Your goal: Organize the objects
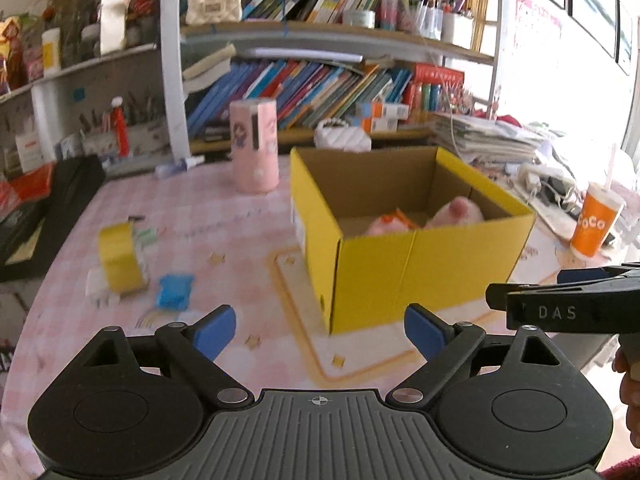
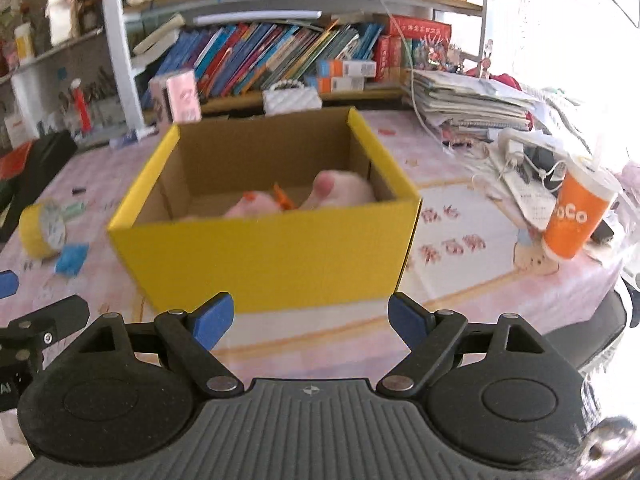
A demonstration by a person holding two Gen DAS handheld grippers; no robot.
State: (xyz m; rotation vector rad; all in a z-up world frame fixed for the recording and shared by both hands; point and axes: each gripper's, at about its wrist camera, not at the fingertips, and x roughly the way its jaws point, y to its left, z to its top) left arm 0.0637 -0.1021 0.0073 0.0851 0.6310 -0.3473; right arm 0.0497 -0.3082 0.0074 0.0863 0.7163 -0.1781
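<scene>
A yellow cardboard box (image 1: pixel 400 276) (image 2: pixel 264 268) stands open on the pink tablecloth, with pink plush toys (image 1: pixel 460 212) (image 2: pixel 340 190) and something orange lying inside. Left of the box lie a yellow tape roll (image 1: pixel 120 260) (image 2: pixel 42 228) and a small blue object (image 1: pixel 174 290) (image 2: pixel 72 258). My left gripper (image 1: pixel 320 332) hovers in front of the box's near left corner, open and empty. My right gripper (image 2: pixel 310 320) faces the box's near wall, open with nothing between its blue pads. In the left wrist view the right gripper's side shows at the right edge.
A pink cylinder (image 1: pixel 256 144) stands behind the box on the left. An orange cup (image 1: pixel 596 224) (image 2: pixel 576 220) with a straw stands to the right, near cables and a paper stack (image 2: pixel 468 100). Bookshelves line the back. A black case (image 1: pixel 60 208) lies at the far left.
</scene>
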